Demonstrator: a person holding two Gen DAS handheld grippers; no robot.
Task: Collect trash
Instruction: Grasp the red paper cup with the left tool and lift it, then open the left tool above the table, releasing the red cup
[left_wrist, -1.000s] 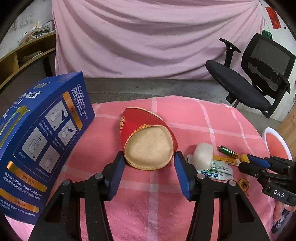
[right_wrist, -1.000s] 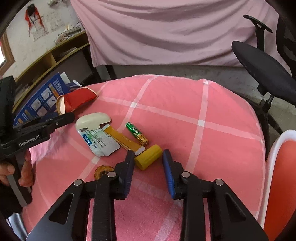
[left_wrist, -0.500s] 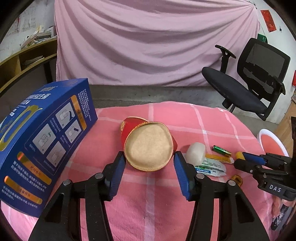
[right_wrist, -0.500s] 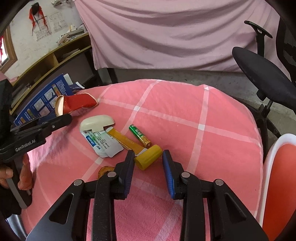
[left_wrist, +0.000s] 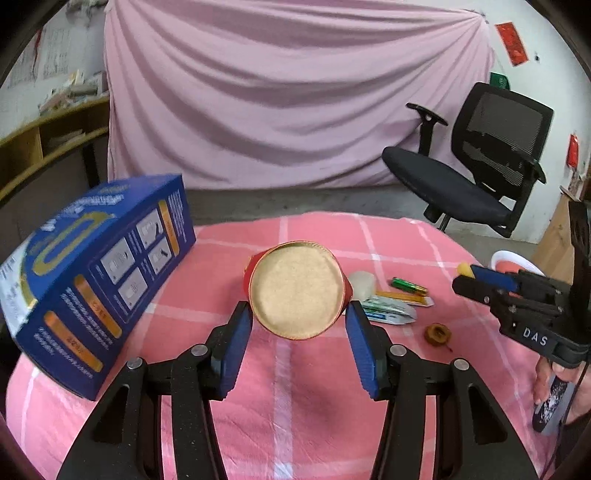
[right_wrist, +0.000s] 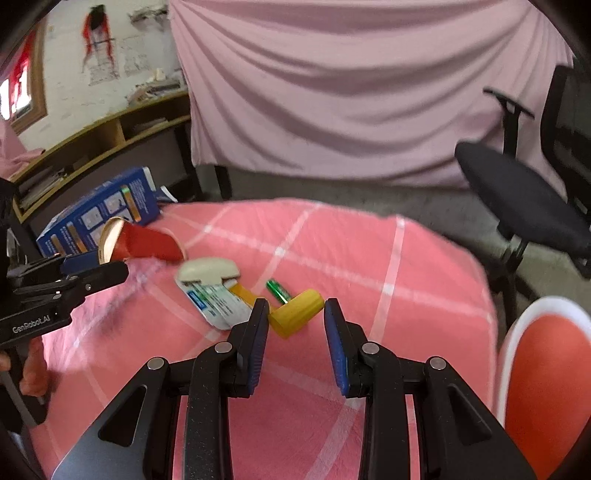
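Observation:
A red paper cup (left_wrist: 295, 291) with a tan base fills the gap of my left gripper (left_wrist: 297, 317). Its jaws are closing and the blue pads (left_wrist: 236, 332) press on the cup's sides, base towards the camera. In the right wrist view the cup (right_wrist: 147, 243) hangs tilted at the left gripper (right_wrist: 107, 271), mouth low over the pink checked cloth (right_wrist: 332, 251). My right gripper (right_wrist: 295, 309) is shut on a short yellow cylinder (right_wrist: 295, 314), also seen as a yellow tip (left_wrist: 463, 268) at the right gripper (left_wrist: 484, 280).
On the cloth lie a green battery (right_wrist: 279, 290), a white oval lid (right_wrist: 207, 269), printed sachets (right_wrist: 218, 304), an orange strip (right_wrist: 243, 291) and a small brown bit (left_wrist: 437, 334). A blue box (left_wrist: 96, 273) stands left, an office chair (left_wrist: 461, 184) behind, a red white-rimmed stool (right_wrist: 546, 369) right.
The left gripper has tipped the red cup up off the cloth, so its base now faces the camera. The right gripper has risen a little with the yellow cylinder.

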